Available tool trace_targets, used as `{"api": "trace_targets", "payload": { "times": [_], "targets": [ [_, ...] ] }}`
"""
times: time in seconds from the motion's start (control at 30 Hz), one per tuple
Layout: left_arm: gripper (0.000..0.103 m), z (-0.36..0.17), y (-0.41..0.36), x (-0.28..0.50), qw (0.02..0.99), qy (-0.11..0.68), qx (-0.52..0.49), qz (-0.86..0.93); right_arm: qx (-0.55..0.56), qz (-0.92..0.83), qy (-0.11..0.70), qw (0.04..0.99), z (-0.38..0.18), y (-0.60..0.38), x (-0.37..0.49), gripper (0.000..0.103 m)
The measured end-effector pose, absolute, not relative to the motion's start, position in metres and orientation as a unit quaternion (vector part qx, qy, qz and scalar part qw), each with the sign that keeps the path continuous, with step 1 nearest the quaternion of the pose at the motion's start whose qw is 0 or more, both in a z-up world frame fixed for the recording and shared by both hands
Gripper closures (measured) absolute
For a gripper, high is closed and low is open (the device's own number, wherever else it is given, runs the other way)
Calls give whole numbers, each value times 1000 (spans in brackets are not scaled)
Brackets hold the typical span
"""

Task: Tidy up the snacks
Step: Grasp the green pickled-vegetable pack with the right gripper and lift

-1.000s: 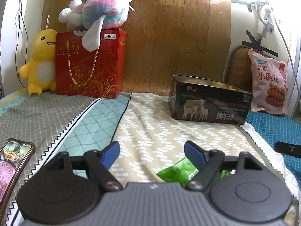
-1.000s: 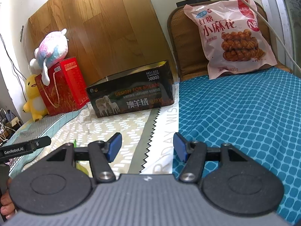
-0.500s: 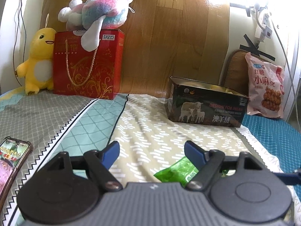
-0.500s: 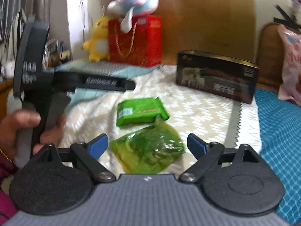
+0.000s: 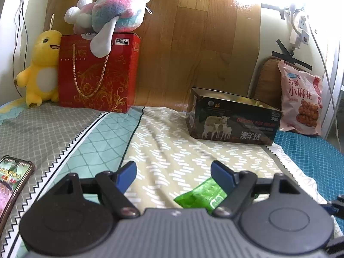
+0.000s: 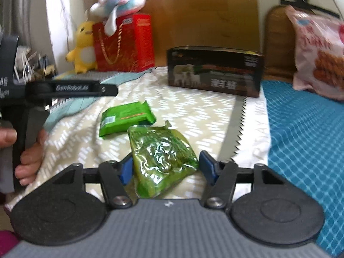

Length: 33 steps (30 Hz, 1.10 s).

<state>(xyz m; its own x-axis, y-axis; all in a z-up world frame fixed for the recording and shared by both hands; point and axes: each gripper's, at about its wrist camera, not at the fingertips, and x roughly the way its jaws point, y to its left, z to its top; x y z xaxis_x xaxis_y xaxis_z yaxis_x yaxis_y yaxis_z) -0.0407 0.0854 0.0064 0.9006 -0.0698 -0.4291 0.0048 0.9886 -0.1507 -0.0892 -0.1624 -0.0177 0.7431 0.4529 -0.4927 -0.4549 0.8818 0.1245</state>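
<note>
On the bed, the right claw is closing around a green pouch, likely bound for the far box; left claw waits wide.

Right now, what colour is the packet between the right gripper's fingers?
Translucent yellow-green packet, dark green contents; right gripper closing around it. Clearest in the right wrist view.

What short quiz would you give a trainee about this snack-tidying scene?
1. True or false: the dark box showing sheep is open at the top.
2. What lies on the red gift bag? A) a book B) a pastel plush toy C) a cup
3. Which packet lies between the right tongs?

Key: 1 true. 2 B. 3 the translucent green packet; the tongs are closing around it.
</note>
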Motion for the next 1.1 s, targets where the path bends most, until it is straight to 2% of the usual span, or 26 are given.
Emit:
{"api": "trace_targets", "payload": {
  "times": [0.17,0.57,0.7,0.93,1.1],
  "targets": [
    [24,7,85,-41,972,223,-75,-18,50,245,267,931,-18,-177,-88,43],
    [25,11,80,-40,963,252,-88,-46,63,256,251,931,-17,-180,-94,43],
    [25,19,69,-42,953,270,-96,-96,67,261,242,932,-16,-181,-97,52],
    [25,22,44,-40,922,310,-117,-200,56,245,241,937,-15,-180,-99,51],
    [25,20,42,-35,913,327,-127,-210,2,199,233,952,-12,-187,-103,50]
  ]
}}
